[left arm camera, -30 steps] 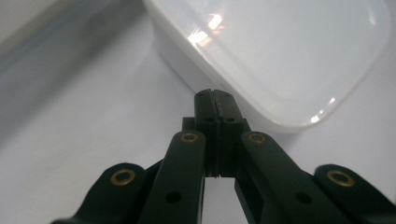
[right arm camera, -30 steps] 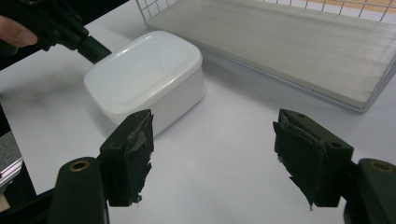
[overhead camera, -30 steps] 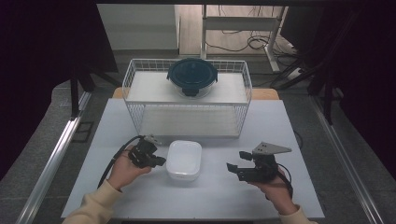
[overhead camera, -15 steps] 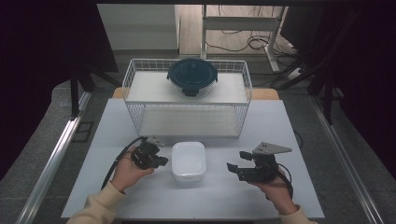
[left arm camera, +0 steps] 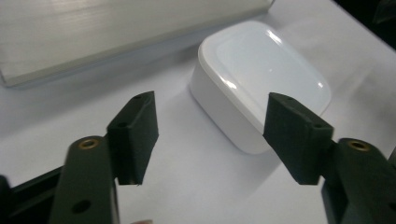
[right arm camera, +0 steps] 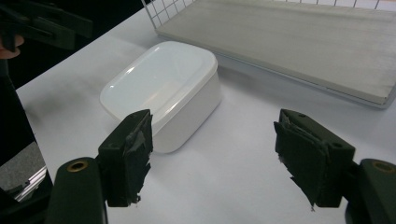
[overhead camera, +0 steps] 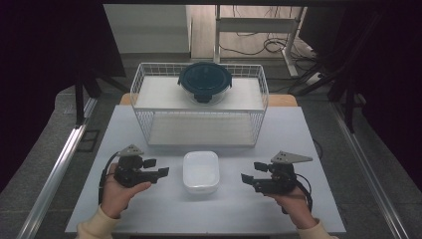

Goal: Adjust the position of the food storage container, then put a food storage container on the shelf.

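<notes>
White and lidded, the plastic box (overhead camera: 200, 171) sat near the counter's (overhead camera: 308, 139) front edge, long axis front-to-back, between the left gripper (overhead camera: 160, 168), jaws just opened and empty, and the right gripper (overhead camera: 251, 173), jaws apart, roughly equidistant.

Bare table (overhead camera: 234, 209) flanks white box (overhead camera: 201, 172); wire rack (overhead camera: 199, 107) blocks behind.

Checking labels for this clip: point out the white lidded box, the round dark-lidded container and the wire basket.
white lidded box (overhead camera: 200, 171), high view, middle of its lid
round dark-lidded container (overhead camera: 204, 79), high view, centre of the lid
wire basket (overhead camera: 199, 141), high view, front wall
</notes>
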